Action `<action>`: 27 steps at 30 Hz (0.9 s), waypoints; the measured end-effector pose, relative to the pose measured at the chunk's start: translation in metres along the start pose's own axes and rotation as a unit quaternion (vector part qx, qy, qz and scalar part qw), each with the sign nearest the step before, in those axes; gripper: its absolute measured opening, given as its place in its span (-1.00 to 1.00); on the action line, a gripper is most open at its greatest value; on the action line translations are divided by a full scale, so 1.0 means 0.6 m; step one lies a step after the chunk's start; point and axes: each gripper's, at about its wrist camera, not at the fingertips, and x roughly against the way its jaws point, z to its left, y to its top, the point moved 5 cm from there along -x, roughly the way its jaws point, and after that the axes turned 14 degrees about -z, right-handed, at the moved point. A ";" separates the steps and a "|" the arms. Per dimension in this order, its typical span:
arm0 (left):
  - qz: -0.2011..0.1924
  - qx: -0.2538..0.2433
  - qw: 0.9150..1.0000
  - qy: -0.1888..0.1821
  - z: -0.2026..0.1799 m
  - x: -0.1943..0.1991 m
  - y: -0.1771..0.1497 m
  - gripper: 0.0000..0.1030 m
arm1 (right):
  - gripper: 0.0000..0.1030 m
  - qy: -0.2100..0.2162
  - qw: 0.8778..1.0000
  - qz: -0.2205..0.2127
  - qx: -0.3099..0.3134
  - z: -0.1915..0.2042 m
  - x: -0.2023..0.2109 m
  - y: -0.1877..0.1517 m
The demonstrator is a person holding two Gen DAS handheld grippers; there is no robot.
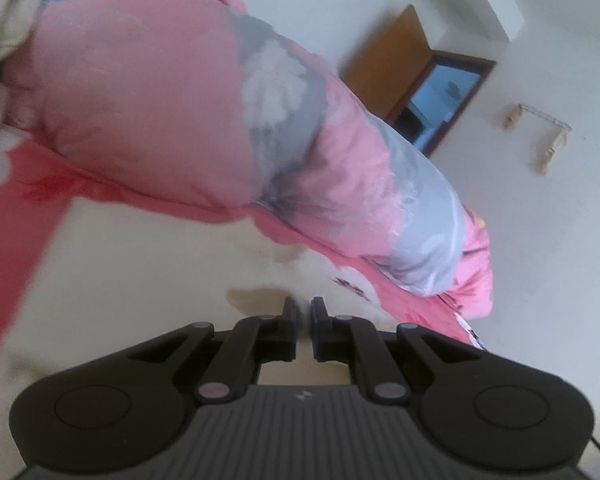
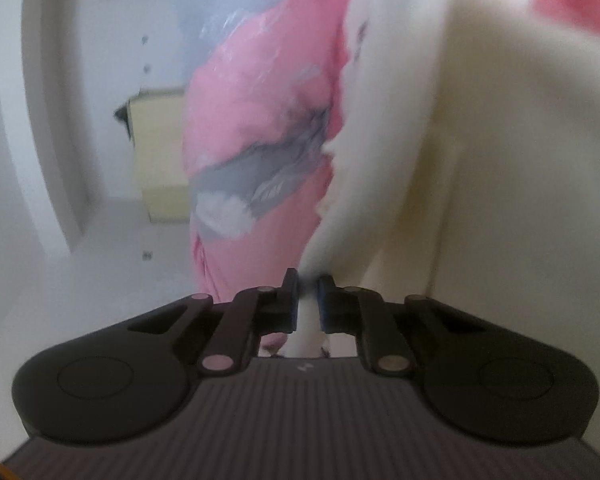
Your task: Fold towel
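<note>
A cream towel with a few brownish marks spreads across the lower half of the left wrist view, right under my left gripper. Its black fingers stand almost together, with a thin strip of pale cloth pinched between the tips. In the right wrist view the same towel hangs as a wide, blurred sheet on the right. One edge of it runs down between the fingers of my right gripper, whose pads press on the white cloth.
A bulky pink quilt with grey and white flower patches lies behind the towel, on a red-pink sheet. The quilt also shows left of the right gripper. A brown door and a pale cabinet stand by white walls.
</note>
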 end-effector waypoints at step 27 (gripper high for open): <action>0.020 0.015 0.997 0.080 0.222 0.016 0.031 -0.85 | -0.84 -0.048 0.981 0.121 0.147 0.021 -0.152 -0.163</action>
